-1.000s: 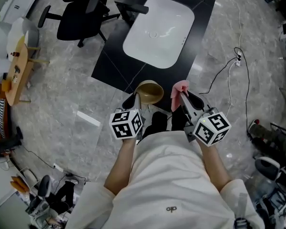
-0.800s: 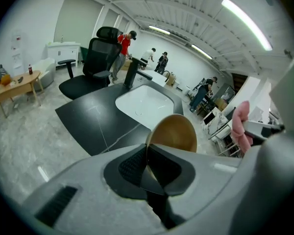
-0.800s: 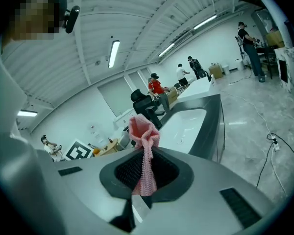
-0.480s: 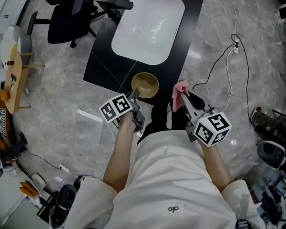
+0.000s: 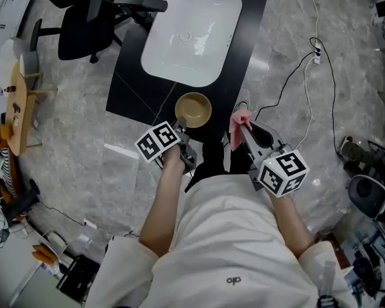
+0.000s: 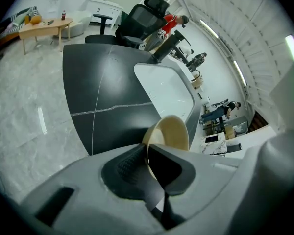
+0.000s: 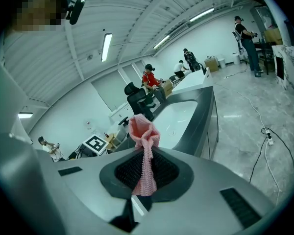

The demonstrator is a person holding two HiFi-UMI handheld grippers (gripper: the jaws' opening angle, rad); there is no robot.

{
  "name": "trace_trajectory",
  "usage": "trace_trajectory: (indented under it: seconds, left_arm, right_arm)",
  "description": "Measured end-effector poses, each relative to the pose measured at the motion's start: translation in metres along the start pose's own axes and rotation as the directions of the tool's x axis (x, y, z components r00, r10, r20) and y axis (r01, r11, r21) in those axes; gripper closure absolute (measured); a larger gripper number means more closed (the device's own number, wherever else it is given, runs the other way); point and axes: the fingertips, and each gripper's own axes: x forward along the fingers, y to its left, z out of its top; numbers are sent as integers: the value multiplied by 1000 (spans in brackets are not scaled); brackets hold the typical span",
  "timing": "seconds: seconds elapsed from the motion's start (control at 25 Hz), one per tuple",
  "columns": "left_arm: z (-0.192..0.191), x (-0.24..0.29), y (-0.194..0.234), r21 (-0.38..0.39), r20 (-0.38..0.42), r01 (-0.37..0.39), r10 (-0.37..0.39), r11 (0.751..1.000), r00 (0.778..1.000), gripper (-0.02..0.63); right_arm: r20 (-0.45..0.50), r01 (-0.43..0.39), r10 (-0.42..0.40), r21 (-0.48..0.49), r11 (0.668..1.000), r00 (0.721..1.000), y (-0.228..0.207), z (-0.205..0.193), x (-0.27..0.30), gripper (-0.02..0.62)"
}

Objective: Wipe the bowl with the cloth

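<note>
Bowl: the tan bowl (image 5: 193,110) sits at the tip of the left gripper (image 5: 181,128), over the near edge of the black counter (image 5: 131,82) and just in front of the white sink (image 5: 191,31); its opening faces up; whether it rests on the counter I cannot tell
Left gripper: jaws closed on the bowl's near rim, one pad inside the wall and one outside, the rest of the bowl standing out beyond the tips
Cloth: the pink cloth (image 7: 143,131) is bunched between the jaws of the right gripper (image 5: 242,126), a knot of it sticking out past the tips and a strip running back between the pads
Right gripper: clamped on the cloth, nothing else between its jaws
Bowl and cloth: side by side and apart, the cloth to the right of the bowl
Left hand: bare forearm stretched forward from the body, gripper tilted down toward the counter, its marker cube out to the left
Right hand: held close to the body, gripper slanting forward, its marker cube nearest the person
</note>
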Motion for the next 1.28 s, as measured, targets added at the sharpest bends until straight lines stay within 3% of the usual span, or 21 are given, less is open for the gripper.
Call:
trace_trajectory:
  seconds: [0.44, 0.68, 1.0, 1.28]
  left_arm:
    - [0, 5, -3, -62, 7, 15, -15, 998, 1000, 576]
    - [2, 7, -4, -105, 18, 43, -41, 994, 999, 489]
    - [2, 7, 0, -100, 19, 29, -27, 995, 999, 486]
    - [9, -9, 3, -29, 62, 8, -6, 1000, 998, 488]
  right_arm:
    - [-24, -4, 5, 7, 1000, 1000, -12, 2, 2, 568]
    - [-46, -12, 12, 1, 1000, 999, -14, 2, 7, 568]
    - [-63, -16, 16, -4, 1000, 998, -14, 1, 11, 568]
    - [-51, -22, 21, -18, 1000, 998, -6, 5, 14, 568]
